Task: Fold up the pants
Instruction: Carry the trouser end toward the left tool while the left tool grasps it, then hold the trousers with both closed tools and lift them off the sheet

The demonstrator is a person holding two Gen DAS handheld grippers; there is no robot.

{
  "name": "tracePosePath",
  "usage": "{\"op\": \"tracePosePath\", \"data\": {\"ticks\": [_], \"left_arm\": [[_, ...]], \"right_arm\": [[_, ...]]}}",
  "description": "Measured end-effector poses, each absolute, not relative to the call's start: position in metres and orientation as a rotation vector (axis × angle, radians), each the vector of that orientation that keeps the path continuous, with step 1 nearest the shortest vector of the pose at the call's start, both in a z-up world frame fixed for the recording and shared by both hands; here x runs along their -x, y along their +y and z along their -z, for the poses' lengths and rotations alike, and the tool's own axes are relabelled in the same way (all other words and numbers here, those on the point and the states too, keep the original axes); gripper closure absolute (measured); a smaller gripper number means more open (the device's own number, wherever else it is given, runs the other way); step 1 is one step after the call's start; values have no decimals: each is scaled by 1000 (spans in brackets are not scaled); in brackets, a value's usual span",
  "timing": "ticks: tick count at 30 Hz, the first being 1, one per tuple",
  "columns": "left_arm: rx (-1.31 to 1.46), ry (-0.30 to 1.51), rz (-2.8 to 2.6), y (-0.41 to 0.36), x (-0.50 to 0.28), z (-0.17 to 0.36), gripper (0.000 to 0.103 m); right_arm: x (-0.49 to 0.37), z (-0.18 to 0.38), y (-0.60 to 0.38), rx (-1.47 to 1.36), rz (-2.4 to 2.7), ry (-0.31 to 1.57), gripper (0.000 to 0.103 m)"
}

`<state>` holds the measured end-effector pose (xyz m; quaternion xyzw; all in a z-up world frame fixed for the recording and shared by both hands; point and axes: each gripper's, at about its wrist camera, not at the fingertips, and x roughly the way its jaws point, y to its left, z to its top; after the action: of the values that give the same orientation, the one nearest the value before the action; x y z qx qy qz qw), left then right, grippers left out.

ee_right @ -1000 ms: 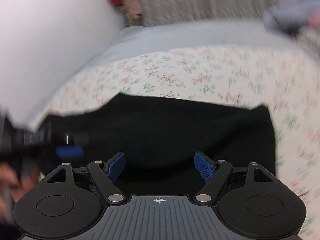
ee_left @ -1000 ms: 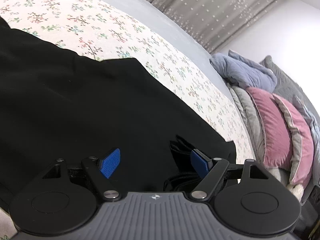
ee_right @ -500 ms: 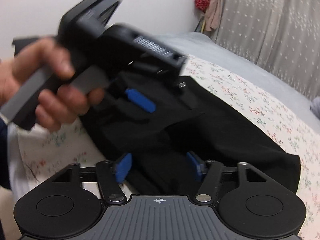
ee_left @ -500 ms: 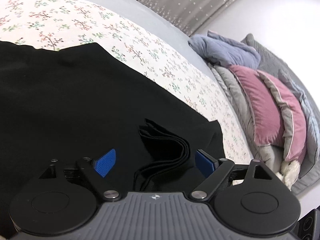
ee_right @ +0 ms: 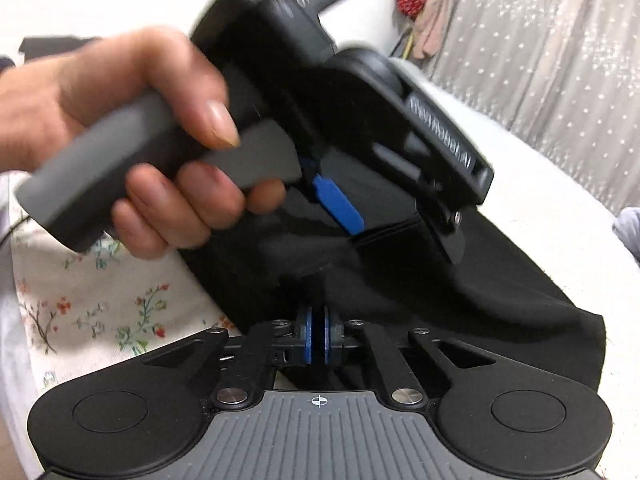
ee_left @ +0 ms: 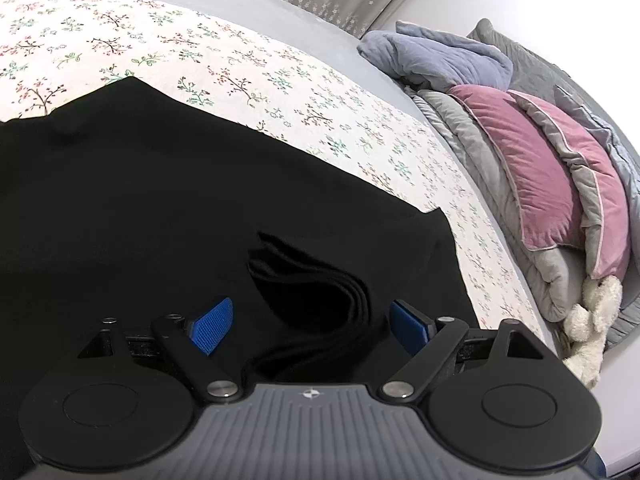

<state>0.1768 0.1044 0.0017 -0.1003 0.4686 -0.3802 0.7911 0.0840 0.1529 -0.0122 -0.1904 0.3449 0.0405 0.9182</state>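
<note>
The black pants [ee_left: 168,200] lie spread across the floral bedsheet [ee_left: 248,64], their near end gathered into a bunched, layered fold [ee_left: 320,292] that sits just ahead of the left gripper [ee_left: 310,320]. That gripper's jaws stand wide and are closing at this moment, with the bunched cloth between the blue pads but not yet pressed by them. In the right wrist view the right gripper [ee_right: 318,338] has its pads clenched together at the near edge of the pants [ee_right: 460,288]; a thin pinch of black cloth seems caught there, though the dark fabric makes that hard to confirm. The person's left hand [ee_right: 132,140] grips the other tool's handle just above the garment. The step in hand looks like securing both near corners before the first fold. The next move would call for the left pads to shut on the bunch, then both grips to lift and carry the edge across together, keeping it taut. Beyond the pants' far edge the sheet lies open; the pillows [ee_left: 552,168] and a plush toy [ee_left: 592,312] crowd the head of the bed on one side, well apart from the cloth.
</note>
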Motion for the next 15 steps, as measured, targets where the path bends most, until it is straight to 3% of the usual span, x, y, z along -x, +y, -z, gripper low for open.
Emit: {"op": "tracePosePath", "data": {"ticks": [1, 3, 5, 10, 15], "left_arm": [[215, 1016, 817, 105, -179, 0, 17], [220, 1016, 809, 105, -182, 0, 52], [235, 1015, 794, 106, -184, -1, 65], [243, 995, 729, 110, -188, -3, 76], [235, 981, 712, 113, -186, -6, 77]], "right_arm": [[-82, 10, 154, 384, -75, 696, 99], [-78, 6, 156, 376, -63, 674, 99], [-76, 6, 157, 375, -60, 666, 99], [-72, 7, 163, 382, -65, 652, 99], [-58, 2, 166, 369, -72, 622, 99]]}}
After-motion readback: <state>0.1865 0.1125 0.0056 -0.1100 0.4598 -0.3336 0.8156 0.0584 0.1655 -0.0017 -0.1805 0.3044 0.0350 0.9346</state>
